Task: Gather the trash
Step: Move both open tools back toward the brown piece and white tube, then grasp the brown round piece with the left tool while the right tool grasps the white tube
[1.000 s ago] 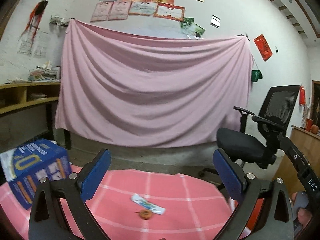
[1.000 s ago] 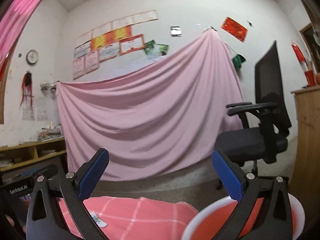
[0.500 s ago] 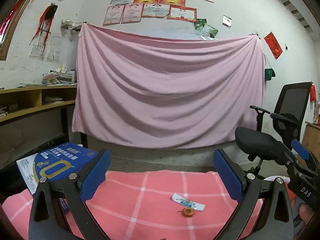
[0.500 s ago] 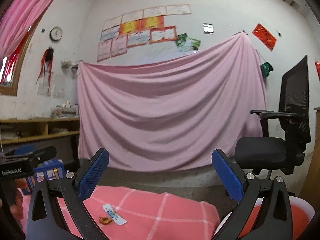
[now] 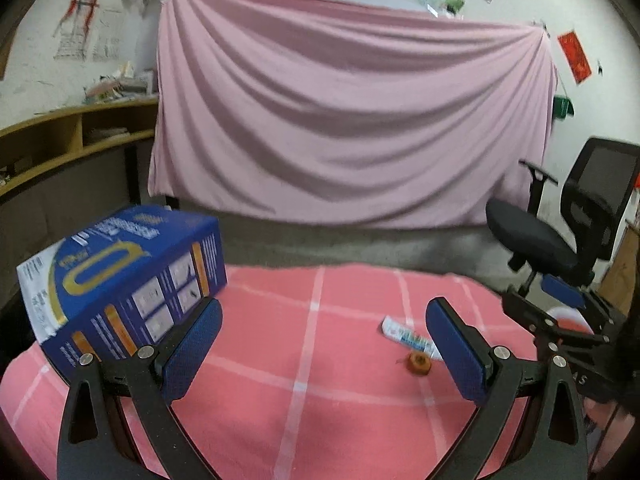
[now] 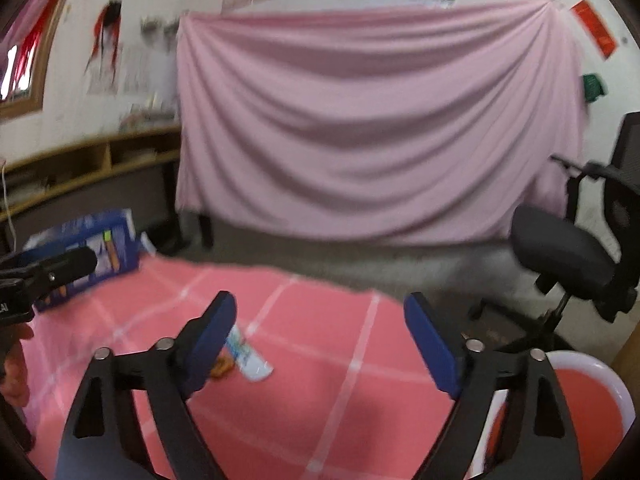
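I see a large draped pink cloth [image 5: 352, 120] on the white plaster wall [image 5: 48, 76], a wooden shelf unit [image 5: 72, 140] left, a black mesh office chair [image 5: 560, 224] right.

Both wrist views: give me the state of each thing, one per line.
Left gripper: open, empty.
Right gripper: jaws closing, nothing between them.
White printed wrapper: lying flat on the pink checked cloth.
Small orange round scrap: beside the wrapper.
Blue cardboard box: closed.

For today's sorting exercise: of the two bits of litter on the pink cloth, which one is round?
The small orange-brown piece is the round one. It lies just in front of the white wrapper, which is long, flat and printed.
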A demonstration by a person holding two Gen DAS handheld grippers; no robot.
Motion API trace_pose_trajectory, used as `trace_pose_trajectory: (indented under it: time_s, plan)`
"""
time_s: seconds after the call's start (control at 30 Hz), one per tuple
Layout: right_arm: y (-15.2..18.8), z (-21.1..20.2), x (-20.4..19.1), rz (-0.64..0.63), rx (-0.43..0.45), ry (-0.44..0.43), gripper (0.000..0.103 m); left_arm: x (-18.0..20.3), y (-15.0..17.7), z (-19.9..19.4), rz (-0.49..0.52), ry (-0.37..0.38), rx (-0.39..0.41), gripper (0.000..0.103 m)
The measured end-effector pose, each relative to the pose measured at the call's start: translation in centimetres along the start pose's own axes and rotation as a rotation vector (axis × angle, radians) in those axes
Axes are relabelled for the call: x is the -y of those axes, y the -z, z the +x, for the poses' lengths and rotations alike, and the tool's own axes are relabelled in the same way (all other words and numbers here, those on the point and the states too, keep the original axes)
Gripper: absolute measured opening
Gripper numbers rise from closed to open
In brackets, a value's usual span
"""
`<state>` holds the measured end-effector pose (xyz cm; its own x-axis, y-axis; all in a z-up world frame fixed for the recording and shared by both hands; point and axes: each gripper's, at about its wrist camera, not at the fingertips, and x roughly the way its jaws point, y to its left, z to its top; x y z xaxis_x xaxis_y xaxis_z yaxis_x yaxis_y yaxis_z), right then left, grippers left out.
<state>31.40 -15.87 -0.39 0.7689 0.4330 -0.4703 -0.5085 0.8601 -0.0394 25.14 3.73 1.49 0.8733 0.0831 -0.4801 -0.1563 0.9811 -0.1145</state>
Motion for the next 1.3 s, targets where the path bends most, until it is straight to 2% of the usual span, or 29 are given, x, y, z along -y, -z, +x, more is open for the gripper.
trace_pose_trajectory:
  time_s: [0.07,0.13,0.2,0.33,0.5,0.67,0.73,0.8,0.87,1.13,1.17,1.27,1.3]
  plan:
    - [0.2,0.9,-0.2,-0.013,-0.061,-0.023,0.077,0.3,0.2,0.6,0.019,-0.005,-0.038,0.100]
    - [0.7,2.5,-0.6,-0.030,-0.163,-0.048,0.073,0.4,0.4,1.3,0.024,0.000,-0.076,0.100]
    - [1.0,3.6,-0.8,-0.039,-0.226,-0.059,0.059,0.6,0.7,2.1,0.028,0.011,-0.132,0.100]
    - [1.6,5.2,-1.2,-0.055,-0.332,-0.114,0.054,0.5,1.0,3.2,0.008,0.037,-0.200,0.099]
    - [2.2,6.0,-3.0,-0.131,-0.410,-0.159,0.049,0.0,0.8,4.2,-0.020,0.036,-0.267,0.099]
    - [2.0,6.7,-3.0,-0.144,-0.431,-0.166,0.047,-0.1,0.4,5.1,-0.021,0.055,-0.314,0.095]
    - [1.9,7.0,-2.6,-0.133,-0.439,-0.179,0.040,0.4,0.3,5.4,-0.012,0.067,-0.326,0.093]
    - [1.9,7.1,-2.6,-0.127,-0.443,-0.193,0.026,0.8,0.2,5.8,0.001,0.086,-0.341,0.085]
    - [1.9,7.0,-2.6,-0.128,-0.436,-0.194,0.023,1.1,0.3,6.1,0.013,0.098,-0.359,0.083]
    - [2.1,6.3,-1.7,-0.104,-0.438,-0.132,0.022,1.9,0.1,6.9,0.044,0.133,-0.393,0.077]
    - [2.2,6.1,-1.5,-0.101,-0.441,-0.121,0.022,2.3,0.1,7.0,0.058,0.143,-0.395,0.072]
    - [2.4,5.3,-0.5,-0.086,-0.445,-0.083,0.022,3.9,-0.1,7.4,0.117,0.177,-0.395,0.067]
    - [2.5,5.1,0.1,-0.071,-0.446,-0.073,0.022,4.3,-0.1,7.7,0.134,0.190,-0.396,0.062]
